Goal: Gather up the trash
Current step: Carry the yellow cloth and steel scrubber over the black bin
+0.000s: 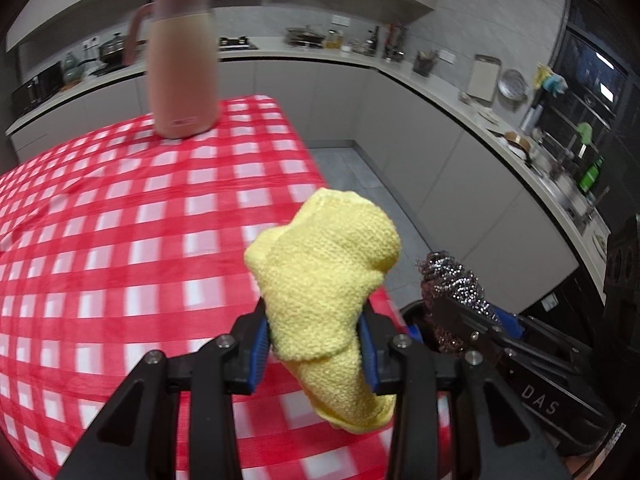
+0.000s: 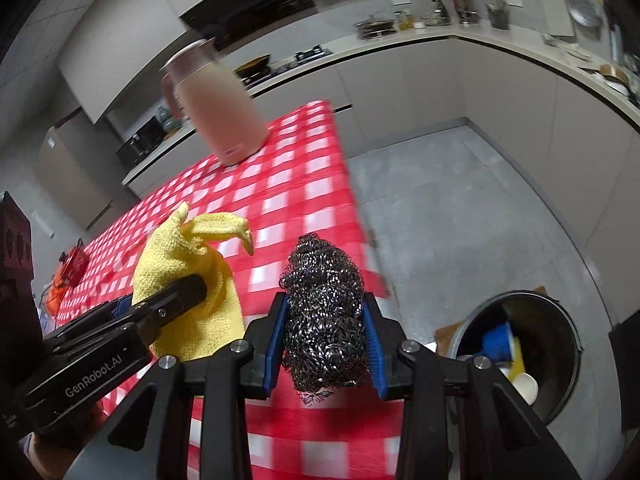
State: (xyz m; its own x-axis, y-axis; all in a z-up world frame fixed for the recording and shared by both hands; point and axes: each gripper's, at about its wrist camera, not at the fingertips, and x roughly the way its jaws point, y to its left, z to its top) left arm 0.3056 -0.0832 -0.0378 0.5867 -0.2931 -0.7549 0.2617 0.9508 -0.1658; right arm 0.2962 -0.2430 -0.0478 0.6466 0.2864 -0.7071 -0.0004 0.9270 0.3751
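Your yellow cloth [image 1: 324, 280] is a coarse, matt knit. The scourer [image 2: 326, 320] in the lower middle of the right view is shiny coiled metal wire. Your grippers' fingers [image 2: 276, 340] look like matt black plastic with ribbed blue pads. The red checked tablecloth [image 1: 120, 240] has a slight sheen. The pink jug [image 1: 182, 64], upper left, looks smooth and satin.

pink jug [image 1: 182, 68] on table, floor [image 2: 460, 208] open

Crumpled yellow cloth [image 1: 324, 280] is pinched up in the air over the checkered table edge. Right beside it, a wiry steel scourer [image 2: 325, 320] ball, squeezed the same way.
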